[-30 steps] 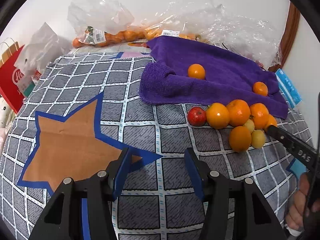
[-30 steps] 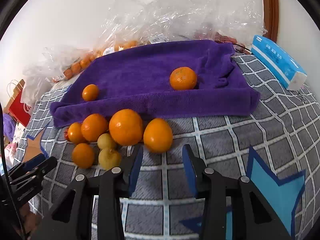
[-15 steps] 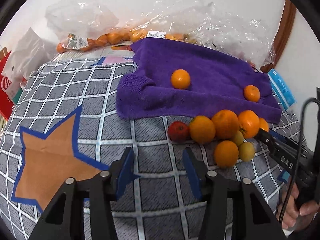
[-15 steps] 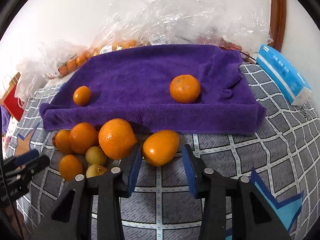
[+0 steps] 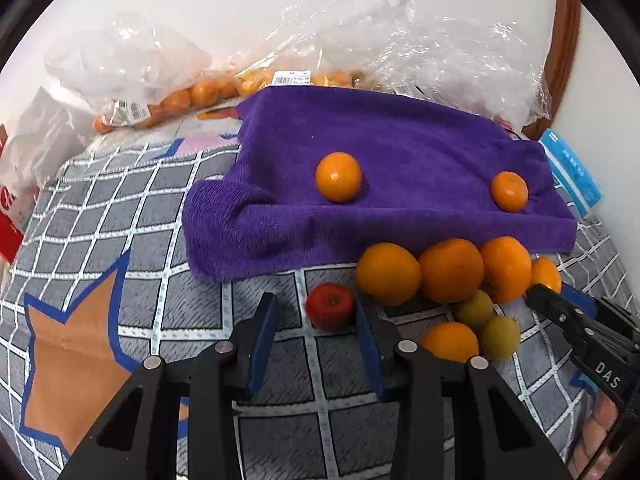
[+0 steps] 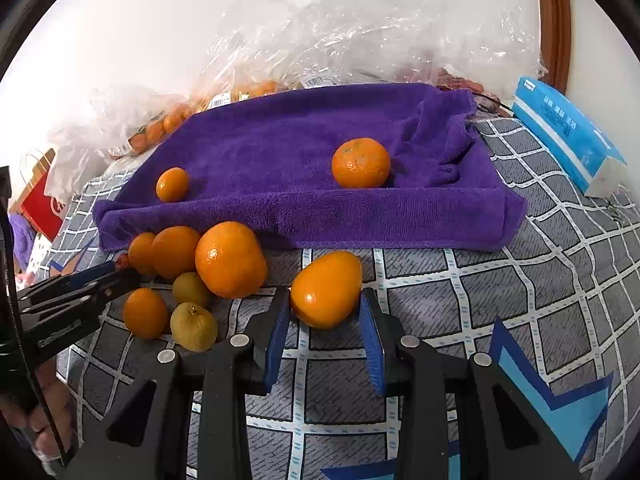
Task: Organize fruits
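Note:
A small red fruit [image 5: 330, 311] lies on the checked cloth between the tips of my left gripper [image 5: 316, 316]. Its jaws are closing; the fruit sits by the right pad, with a gap at the left pad. My right gripper [image 6: 324, 308] is shut on an orange [image 6: 326, 290], both pads against its sides. Left of it sits a cluster of oranges [image 6: 230, 258] and small yellow-green fruits [image 6: 194, 326]. Behind lies a purple towel [image 6: 280, 148] with two oranges [image 6: 360, 163] on it. The right gripper's fingers [image 5: 560, 312] show at the right of the left wrist view.
Clear plastic bags of small oranges [image 5: 188, 98] are heaped along the wall behind the towel. A blue tissue pack [image 6: 568, 132] lies at the right edge, and a red paper bag [image 6: 44, 204] stands at the far left. An orange star patch [image 5: 76, 344] marks the cloth.
My left gripper slid right across the cloth to the red fruit and its jaws narrowed. The right gripper closed in on one orange, which now sits apart from the cluster.

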Motion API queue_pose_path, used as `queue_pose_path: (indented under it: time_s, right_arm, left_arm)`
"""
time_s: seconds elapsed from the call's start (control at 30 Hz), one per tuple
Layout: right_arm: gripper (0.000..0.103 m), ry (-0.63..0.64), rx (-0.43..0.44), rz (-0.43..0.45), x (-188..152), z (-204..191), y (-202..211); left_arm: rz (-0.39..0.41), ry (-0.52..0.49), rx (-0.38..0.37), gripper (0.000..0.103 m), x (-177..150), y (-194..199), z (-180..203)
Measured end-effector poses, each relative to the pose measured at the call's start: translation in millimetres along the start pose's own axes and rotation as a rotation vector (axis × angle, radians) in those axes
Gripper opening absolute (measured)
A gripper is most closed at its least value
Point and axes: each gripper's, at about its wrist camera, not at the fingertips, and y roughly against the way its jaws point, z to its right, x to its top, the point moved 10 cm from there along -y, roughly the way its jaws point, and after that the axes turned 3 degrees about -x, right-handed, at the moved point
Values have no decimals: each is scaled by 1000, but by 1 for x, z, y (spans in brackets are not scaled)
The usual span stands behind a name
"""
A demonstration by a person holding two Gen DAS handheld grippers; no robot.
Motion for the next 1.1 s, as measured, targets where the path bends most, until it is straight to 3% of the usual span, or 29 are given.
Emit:
queue_pose_path:
  time_s: [0.4, 0.53, 0.6, 0.73, 1.1]
  right_arm:
    - [40, -9, 19, -9, 1, -1, -5]
    - [42, -14, 31, -6, 1, -1, -5]
    - [38, -20, 22, -4, 1, 1, -5]
    - [34, -43, 22, 1, 2, 5, -4]
    - [34, -67, 47, 69, 7, 8, 11]
  left_arm:
    - [1, -10, 38, 39, 0, -1, 1]
    - [4, -1, 23, 38, 0, 0, 0]
    - [10, 12, 6, 38, 0, 1, -2]
    - [26, 47, -57, 29, 1, 4, -3]
    - [75, 78, -66, 24, 5, 12, -7]
